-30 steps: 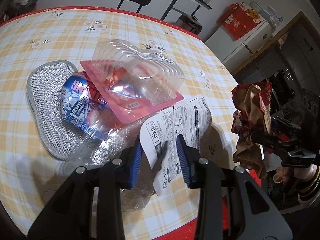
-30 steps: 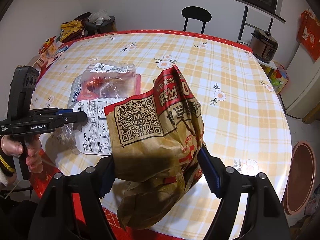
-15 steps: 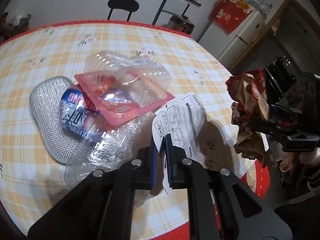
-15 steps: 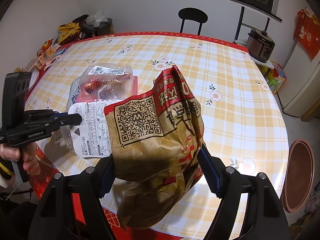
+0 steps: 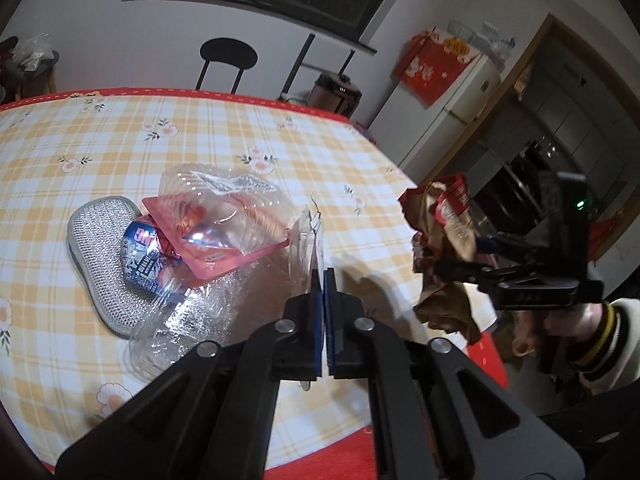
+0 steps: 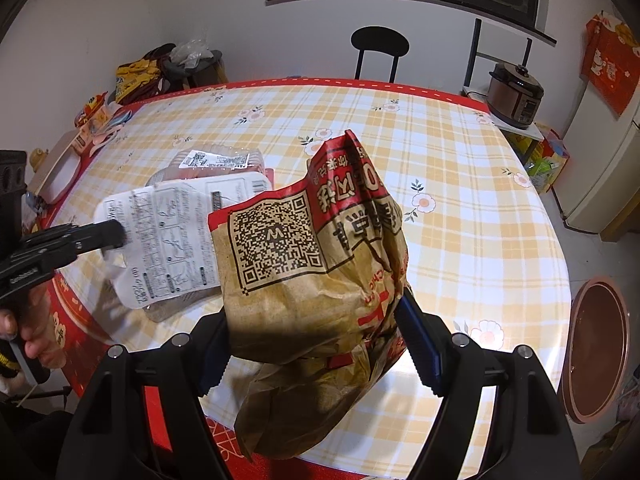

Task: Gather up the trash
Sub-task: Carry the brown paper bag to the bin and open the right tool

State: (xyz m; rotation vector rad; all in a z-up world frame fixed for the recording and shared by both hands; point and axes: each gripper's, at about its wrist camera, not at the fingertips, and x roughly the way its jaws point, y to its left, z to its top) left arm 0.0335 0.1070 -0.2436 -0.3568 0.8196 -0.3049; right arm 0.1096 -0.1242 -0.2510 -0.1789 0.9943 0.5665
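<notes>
My left gripper (image 5: 322,276) is shut on a white printed plastic lid (image 6: 168,248), held edge-on (image 5: 308,236) and lifted above the table. It also shows in the right wrist view (image 6: 108,236). My right gripper (image 6: 312,336) is shut on a crumpled brown and red paper bag (image 6: 316,264), held over the table's near edge; it shows in the left wrist view (image 5: 444,240) too. On the table lie a clear clamshell on a pink tray (image 5: 224,220), a crushed blue-labelled bottle (image 5: 148,256) and clear plastic film (image 5: 192,316).
A grey mesh scouring pad (image 5: 100,256) lies under the bottle. The round table has a yellow checked cloth (image 6: 460,200). A black chair (image 6: 380,48), a rice cooker (image 6: 516,92), a fridge (image 5: 448,108) and a brown basin (image 6: 596,348) on the floor surround it.
My left gripper closed on the white lid and lifted it off the table, turning it edge-on. The right gripper kept holding the paper bag still.
</notes>
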